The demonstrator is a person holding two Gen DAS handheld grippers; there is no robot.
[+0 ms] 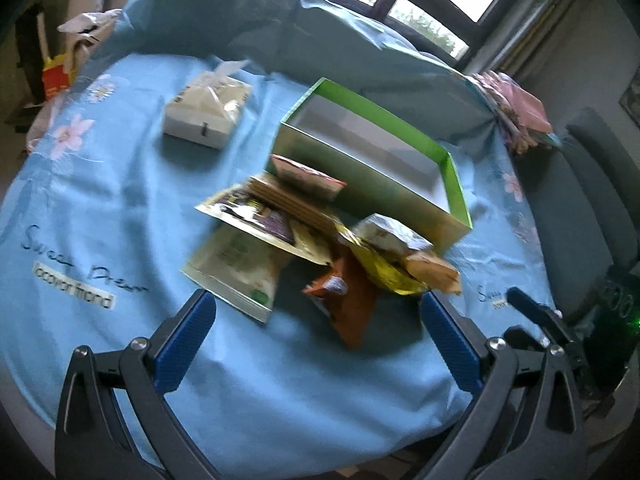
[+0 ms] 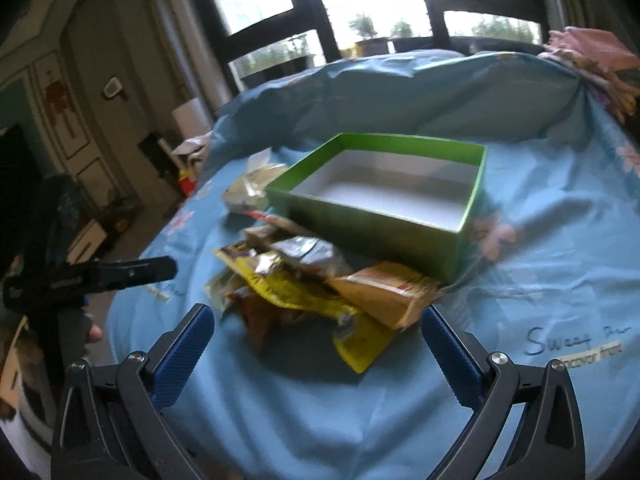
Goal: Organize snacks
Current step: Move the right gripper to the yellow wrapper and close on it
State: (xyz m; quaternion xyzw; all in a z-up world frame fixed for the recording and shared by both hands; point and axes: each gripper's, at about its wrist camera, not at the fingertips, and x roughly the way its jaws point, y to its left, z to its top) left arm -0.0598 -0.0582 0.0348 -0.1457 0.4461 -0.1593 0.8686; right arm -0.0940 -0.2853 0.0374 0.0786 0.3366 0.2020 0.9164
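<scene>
- The snack packets (image 1: 320, 240) sit in a loose overlapping heap on the table, touching the near wall of the green box (image 1: 400, 204), so they look dumped there ready to be sorted in.
- The box is open-topped and looks empty, its pale floor bare, so nothing seems to be organized yet.
- In the left wrist view the box's long axis runs diagonally from upper left to lower right. The flat green-and-cream pouch (image 1: 236, 272) lies low in the heap, its long side angled toward the left gripper (image 1: 318, 344).
- The yellow wrapper (image 2: 320, 304) stretches diagonally across the pile with one end pointing at the right gripper (image 2: 318, 350); the tan packet (image 2: 384, 292) lies beside it, closest to the box.
- Both grippers hang spread wide over the blue floral cloth (image 1: 120, 208), grasping nothing, just short of the heap.
- A white tissue box (image 1: 206, 110) sits well apart, off to the far left.
</scene>
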